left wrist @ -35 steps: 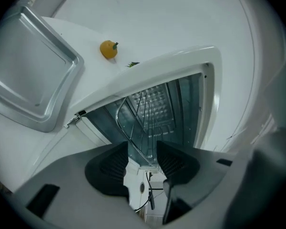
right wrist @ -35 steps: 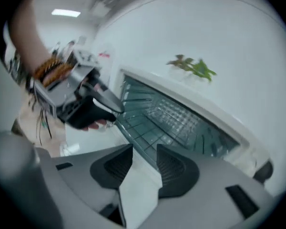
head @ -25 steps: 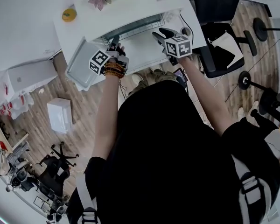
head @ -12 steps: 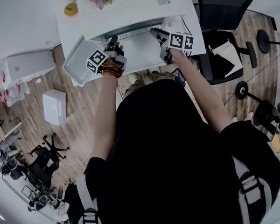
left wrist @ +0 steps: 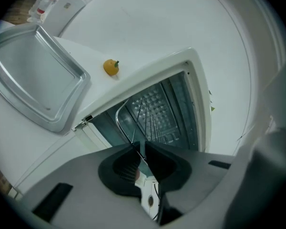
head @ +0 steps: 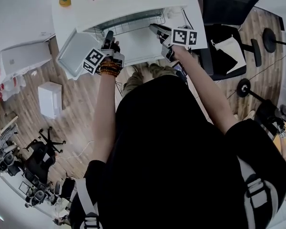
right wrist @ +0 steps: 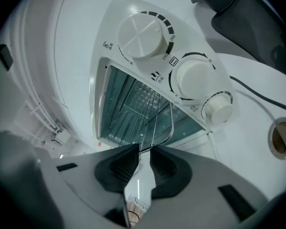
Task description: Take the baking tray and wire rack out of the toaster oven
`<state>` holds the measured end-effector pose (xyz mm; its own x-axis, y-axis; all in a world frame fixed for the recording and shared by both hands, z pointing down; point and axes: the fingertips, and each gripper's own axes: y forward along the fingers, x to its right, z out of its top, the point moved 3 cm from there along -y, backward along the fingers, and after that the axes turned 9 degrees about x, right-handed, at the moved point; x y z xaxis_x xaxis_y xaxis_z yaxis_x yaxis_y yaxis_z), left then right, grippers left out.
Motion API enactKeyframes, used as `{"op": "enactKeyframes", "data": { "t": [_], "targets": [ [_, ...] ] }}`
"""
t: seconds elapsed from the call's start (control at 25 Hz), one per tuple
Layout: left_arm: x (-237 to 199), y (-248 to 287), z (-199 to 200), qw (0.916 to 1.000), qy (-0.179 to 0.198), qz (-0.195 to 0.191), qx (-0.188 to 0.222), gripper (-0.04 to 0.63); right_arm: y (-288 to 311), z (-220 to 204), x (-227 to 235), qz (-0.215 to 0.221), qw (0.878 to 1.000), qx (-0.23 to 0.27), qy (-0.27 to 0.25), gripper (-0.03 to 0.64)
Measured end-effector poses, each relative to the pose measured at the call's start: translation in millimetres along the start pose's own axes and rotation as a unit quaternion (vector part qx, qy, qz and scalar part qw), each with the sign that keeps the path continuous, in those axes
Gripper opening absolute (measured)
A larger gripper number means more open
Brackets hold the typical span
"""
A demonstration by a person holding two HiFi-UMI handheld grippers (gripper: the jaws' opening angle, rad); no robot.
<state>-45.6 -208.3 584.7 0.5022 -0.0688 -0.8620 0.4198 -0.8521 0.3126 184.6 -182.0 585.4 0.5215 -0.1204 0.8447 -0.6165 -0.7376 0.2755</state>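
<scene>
- Now the left hand-held gripper (left wrist: 142, 149) and the right hand-held gripper (right wrist: 144, 151) have just been closing. Each pinches the front bar of the wire rack (right wrist: 158, 123), which sits inside the toaster oven (right wrist: 102, 70).
- Draw both ends out level and together, or the rack may jam.
- The baking tray (left wrist: 35, 80) already lies on the worktop (head: 62, 20).
- The rack's back edge and side rails are hard to make out.

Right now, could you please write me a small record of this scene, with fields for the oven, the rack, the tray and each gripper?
oven: toaster oven, door open
wire rack: wire rack inside the oven, front edge at the opening
baking tray: baking tray already out, empty, lying left of the oven
left gripper: left gripper jaws have just been closing, pinching the rack's front wire
right gripper: right gripper jaws have just been closing, on the rack's front wire
other: yellow pepper near the tray
</scene>
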Motion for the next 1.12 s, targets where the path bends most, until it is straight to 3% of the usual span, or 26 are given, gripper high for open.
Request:
{"op": "enactKeyframes", "data": {
  "t": [0.56, 1.12],
  "targets": [
    [2, -37, -13, 1.0000, -0.001, -0.002, -0.003, 0.049, -28, -25, -14, 0.027, 0.999, -0.031, -0.034, 0.077],
    [8, -86, -33, 0.9986, -0.031, -0.027, -0.034, 0.044, -69, -55, -35, -0.006, 1.000, -0.001, -0.020, 0.077]
  ]
}}
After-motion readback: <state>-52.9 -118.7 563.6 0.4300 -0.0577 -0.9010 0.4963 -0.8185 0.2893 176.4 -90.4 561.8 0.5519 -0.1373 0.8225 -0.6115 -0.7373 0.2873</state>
